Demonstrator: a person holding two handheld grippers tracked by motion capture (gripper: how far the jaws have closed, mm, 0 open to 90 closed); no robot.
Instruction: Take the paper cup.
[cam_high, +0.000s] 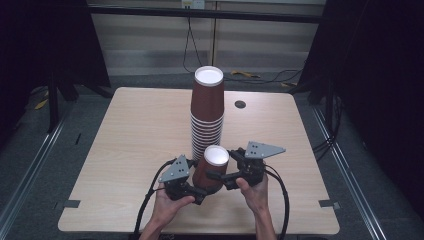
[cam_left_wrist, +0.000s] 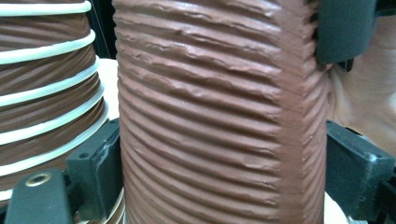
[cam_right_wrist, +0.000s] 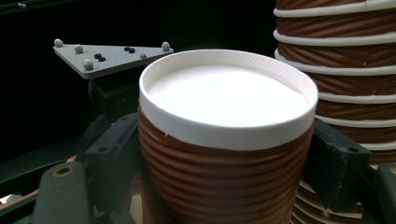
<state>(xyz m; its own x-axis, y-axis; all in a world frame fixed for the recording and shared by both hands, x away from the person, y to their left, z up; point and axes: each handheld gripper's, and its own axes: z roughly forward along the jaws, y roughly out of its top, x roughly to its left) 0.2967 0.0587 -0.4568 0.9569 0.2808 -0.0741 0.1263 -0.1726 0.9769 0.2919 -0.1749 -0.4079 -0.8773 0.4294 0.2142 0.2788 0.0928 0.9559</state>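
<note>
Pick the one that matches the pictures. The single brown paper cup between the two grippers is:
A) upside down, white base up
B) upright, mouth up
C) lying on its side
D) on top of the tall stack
A: the brown paper cup shows its closed white base on top, beside the stack of cups.

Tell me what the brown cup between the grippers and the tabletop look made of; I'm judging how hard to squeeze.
The brown cup looks like paper: matte, ribbed rippled wall, with a smooth white base facing up. The tabletop looks like light wood-grain laminate, smooth and faintly satin, though it could be veneer.
</note>
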